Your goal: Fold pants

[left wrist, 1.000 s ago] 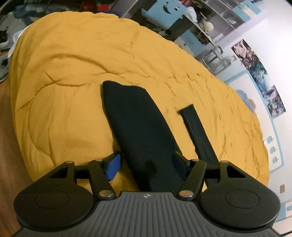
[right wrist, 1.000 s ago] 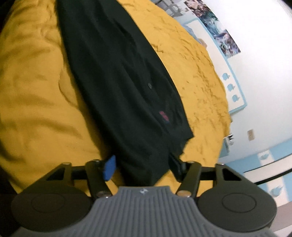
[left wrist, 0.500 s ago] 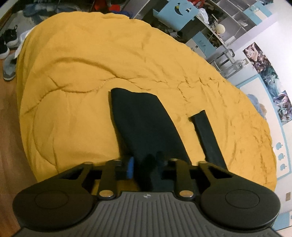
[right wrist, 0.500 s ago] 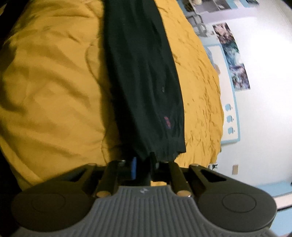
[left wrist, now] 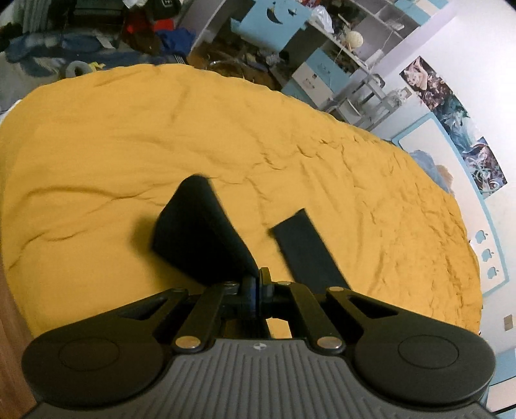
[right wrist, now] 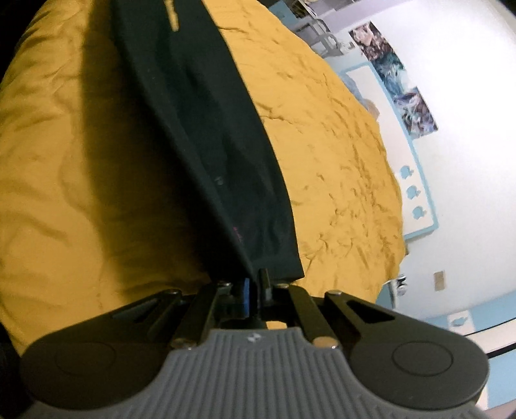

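Note:
Black pants point(left wrist: 200, 232) lie on a yellow-orange bedspread point(left wrist: 96, 145). In the left wrist view my left gripper point(left wrist: 256, 287) is shut on the near end of one pant leg, lifted off the bed, and the other leg point(left wrist: 306, 254) lies flat to the right. In the right wrist view my right gripper point(right wrist: 254, 287) is shut on the edge of the pants point(right wrist: 209, 129), which stretch away from it, raised above the bedspread point(right wrist: 64, 193).
Beyond the far edge of the bed are a cluttered floor, a blue chair point(left wrist: 274, 22) and shelves point(left wrist: 354, 42). A white wall with posters point(right wrist: 396, 77) runs along the bed's right side. Wooden floor point(left wrist: 13, 354) shows at the left.
Both grippers closed on the pants' edge and lifted it. The held cloth now hangs taut above the bed, and the near leg has pulled off the spread.

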